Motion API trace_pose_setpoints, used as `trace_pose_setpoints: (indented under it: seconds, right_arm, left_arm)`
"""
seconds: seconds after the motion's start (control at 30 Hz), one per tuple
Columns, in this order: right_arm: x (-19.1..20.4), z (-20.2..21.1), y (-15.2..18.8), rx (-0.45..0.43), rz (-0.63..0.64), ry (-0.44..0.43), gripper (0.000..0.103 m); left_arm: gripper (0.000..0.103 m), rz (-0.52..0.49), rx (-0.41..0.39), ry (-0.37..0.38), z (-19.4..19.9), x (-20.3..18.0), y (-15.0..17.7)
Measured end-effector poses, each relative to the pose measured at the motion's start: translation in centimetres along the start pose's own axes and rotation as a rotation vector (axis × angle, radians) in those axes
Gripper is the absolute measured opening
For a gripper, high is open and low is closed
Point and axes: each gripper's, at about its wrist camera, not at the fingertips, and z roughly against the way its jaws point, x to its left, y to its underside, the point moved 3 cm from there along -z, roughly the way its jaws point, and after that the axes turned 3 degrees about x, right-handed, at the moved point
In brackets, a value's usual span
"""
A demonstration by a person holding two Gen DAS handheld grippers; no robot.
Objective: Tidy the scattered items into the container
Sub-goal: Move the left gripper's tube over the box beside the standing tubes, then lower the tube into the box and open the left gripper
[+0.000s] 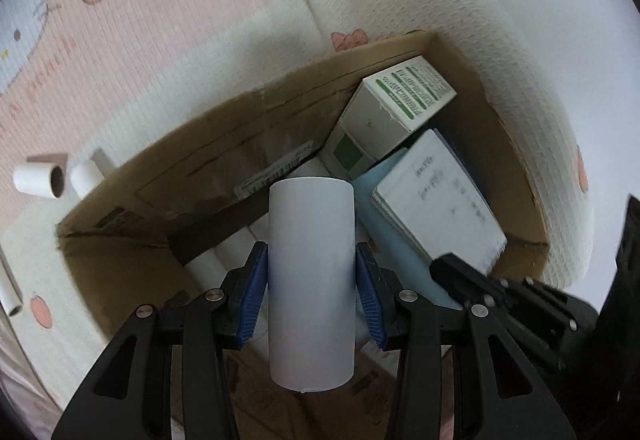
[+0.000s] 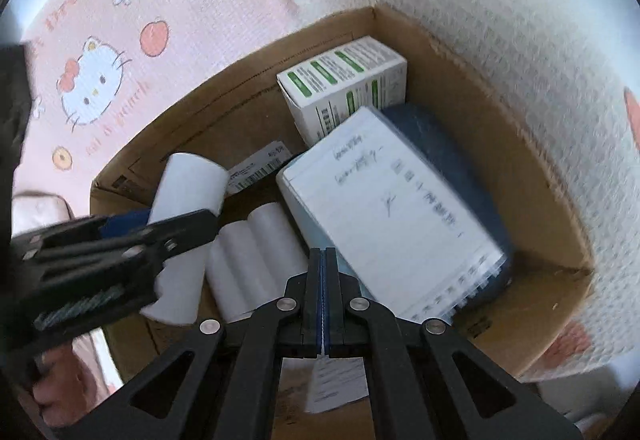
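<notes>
My left gripper (image 1: 311,296) is clamped on a white paper roll (image 1: 311,280), blue pads (image 1: 253,296) pressing both its sides, roll upright between the fingers. I'm holding it above the open cardboard box (image 1: 224,143), over the box's left half.

My right gripper (image 2: 324,300) has fingers pressed together, nothing between them. It hangs over the near edge of the box, just beside the spiral notebook (image 2: 396,207).

In the box: a green-and-white carton (image 2: 344,79) tilted in the far corner, the notebook lying over a blue item (image 2: 448,143) on the right side, and several white rolls (image 2: 248,260) lying side by side on the floor at the left.

Box sits on a pink cartoon-print blanket (image 1: 160,19). Two short rolls (image 1: 40,181) lie on the blanket just off the box's left corner, apart from it.
</notes>
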Motion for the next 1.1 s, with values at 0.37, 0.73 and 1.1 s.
trace_pose_setpoints:
  seconds: [0.37, 0.73, 1.1]
  right_arm:
    - [-3.1, 2.1, -1.1, -0.059, 0.022, 0.025, 0.0]
    - [-4.4, 2.0, -1.1, -0.059, 0.04, 0.044, 0.0]
    - [-3.0, 1.0, -0.4, -0.036, 0.062, 0.056, 0.0]
  left_arm:
    - [0.047, 0.231, 0.092, -0.004, -4.9, 1.2, -1.1]
    - [0.047, 0.446, 0.056, 0.085, -7.5, 3.3, -1.1]
    - [0.05, 0.443, 0.088, 0.099, -7.2, 4.2, -0.5]
